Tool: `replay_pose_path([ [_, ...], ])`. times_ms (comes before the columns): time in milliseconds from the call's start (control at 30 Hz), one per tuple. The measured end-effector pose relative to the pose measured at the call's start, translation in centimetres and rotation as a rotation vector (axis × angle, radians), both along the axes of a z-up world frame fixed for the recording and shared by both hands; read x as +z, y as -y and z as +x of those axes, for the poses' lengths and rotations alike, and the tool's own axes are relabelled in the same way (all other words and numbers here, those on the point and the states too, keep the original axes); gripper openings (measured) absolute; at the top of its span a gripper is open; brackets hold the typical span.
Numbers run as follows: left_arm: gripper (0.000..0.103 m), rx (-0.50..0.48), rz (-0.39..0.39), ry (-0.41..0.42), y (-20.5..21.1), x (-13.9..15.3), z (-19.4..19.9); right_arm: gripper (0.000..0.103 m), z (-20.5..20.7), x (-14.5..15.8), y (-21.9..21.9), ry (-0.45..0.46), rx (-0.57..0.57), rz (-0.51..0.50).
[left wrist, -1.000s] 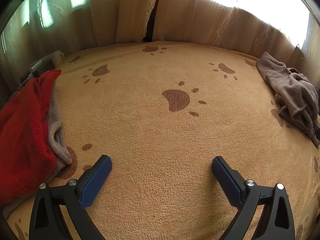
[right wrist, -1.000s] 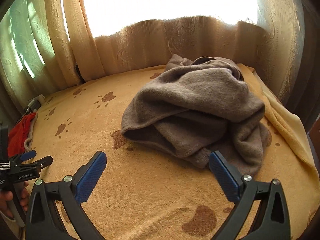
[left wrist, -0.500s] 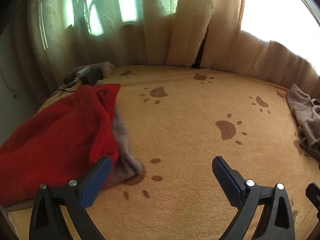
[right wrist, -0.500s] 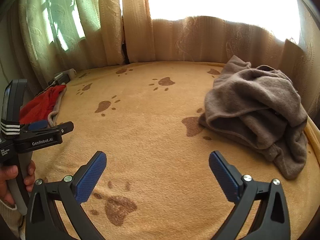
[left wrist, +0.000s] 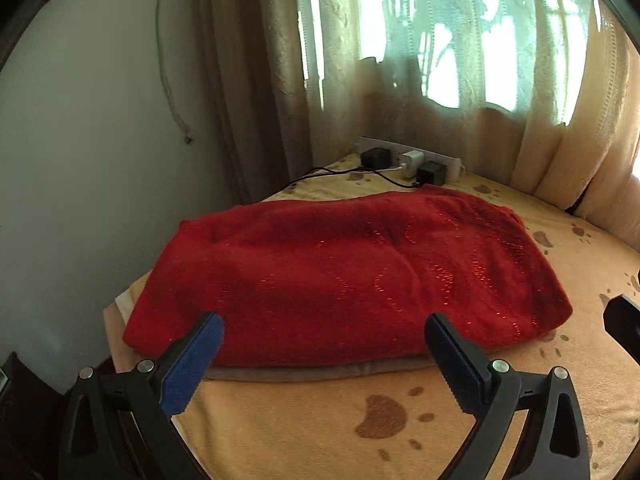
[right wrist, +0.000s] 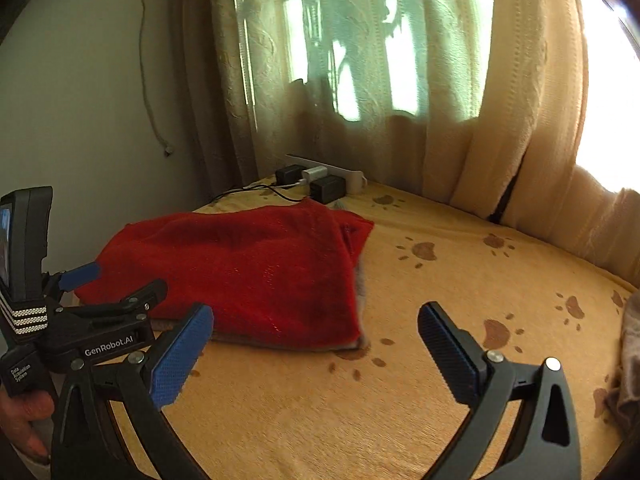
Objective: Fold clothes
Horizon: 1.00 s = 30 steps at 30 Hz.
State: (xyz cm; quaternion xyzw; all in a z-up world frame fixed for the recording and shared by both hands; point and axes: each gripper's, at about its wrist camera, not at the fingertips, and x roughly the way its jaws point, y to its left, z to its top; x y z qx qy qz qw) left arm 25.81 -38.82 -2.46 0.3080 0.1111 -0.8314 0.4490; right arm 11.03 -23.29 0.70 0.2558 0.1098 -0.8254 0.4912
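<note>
A folded red garment (left wrist: 344, 276) lies on the paw-print blanket with a grey garment edge (left wrist: 320, 372) showing beneath it. My left gripper (left wrist: 324, 360) is open just in front of the red garment's near edge, nothing between its blue pads. In the right wrist view the red garment (right wrist: 248, 268) sits to the left, and my right gripper (right wrist: 316, 348) stands open over bare blanket beside its corner. The left gripper (right wrist: 100, 292) appears at the left edge of that view, held by a hand (right wrist: 24, 420). A crumpled grey garment (right wrist: 628, 360) peeks in at the far right.
A white power strip (left wrist: 412, 160) with black and white chargers and cables lies behind the red garment by the curtains (left wrist: 440, 80). A wall (left wrist: 80, 140) bounds the left side. The orange blanket (right wrist: 460, 280) stretches open to the right.
Both views have swung left: the red garment now fills the left wrist view, and the grey crumpled garment has slid to the right edge of the right wrist view. Both grippers stay open.
</note>
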Motion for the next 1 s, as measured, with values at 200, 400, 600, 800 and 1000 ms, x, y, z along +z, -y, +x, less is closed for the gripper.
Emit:
replay_pose_path([
  [200,0.102,0.068,-0.025,0.002,1.4,-0.2,3.6,0.103,3.4,0.8,3.6,-0.046,0.048,-0.022],
  [400,0.102,0.069,0.026,-0.024,2.0,-0.5,4.2,0.103,3.5,1.1,4.4,-0.025,0.026,-0.046],
  [600,0.102,0.073,0.042,-0.010,2.1,-1.1,3.9,0.103,2.0,-0.1,4.3,0.040,-0.003,-0.029],
  [800,0.102,0.083,0.033,-0.018,1.9,-0.6,4.3,0.103,1.5,-0.9,4.3,0.046,-0.019,-0.025],
  [1000,0.102,0.080,-0.001,-0.018,1.0,0.2,4.2,0.103,2.2,-1.1,4.4,-0.020,-0.024,-0.003],
])
